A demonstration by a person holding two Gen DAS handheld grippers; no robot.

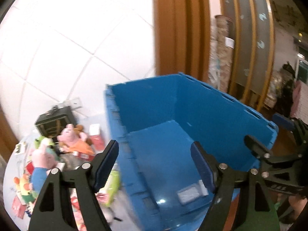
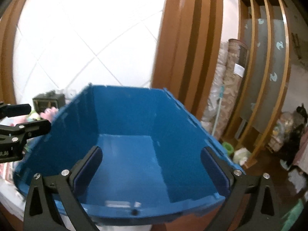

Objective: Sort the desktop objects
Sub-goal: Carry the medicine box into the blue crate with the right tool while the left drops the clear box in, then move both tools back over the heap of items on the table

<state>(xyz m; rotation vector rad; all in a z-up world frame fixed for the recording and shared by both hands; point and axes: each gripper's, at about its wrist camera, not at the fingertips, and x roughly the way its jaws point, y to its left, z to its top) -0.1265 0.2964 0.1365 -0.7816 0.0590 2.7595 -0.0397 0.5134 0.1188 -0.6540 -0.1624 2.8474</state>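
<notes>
A big blue plastic bin stands on the table, its inside bare apart from a label; it also fills the right wrist view. My left gripper is open and empty, hovering over the bin's left wall. My right gripper is open and empty above the bin's near edge; it shows at the right of the left wrist view. The left gripper shows at the left of the right wrist view. A pile of toys lies left of the bin: a pink pig plush, another plush in blue, small red boxes.
A dark box stands at the back of the table by the white tiled wall. A green packet lies against the bin's left wall. Wooden door frame, shelving and rolled mats are at the right, off the table.
</notes>
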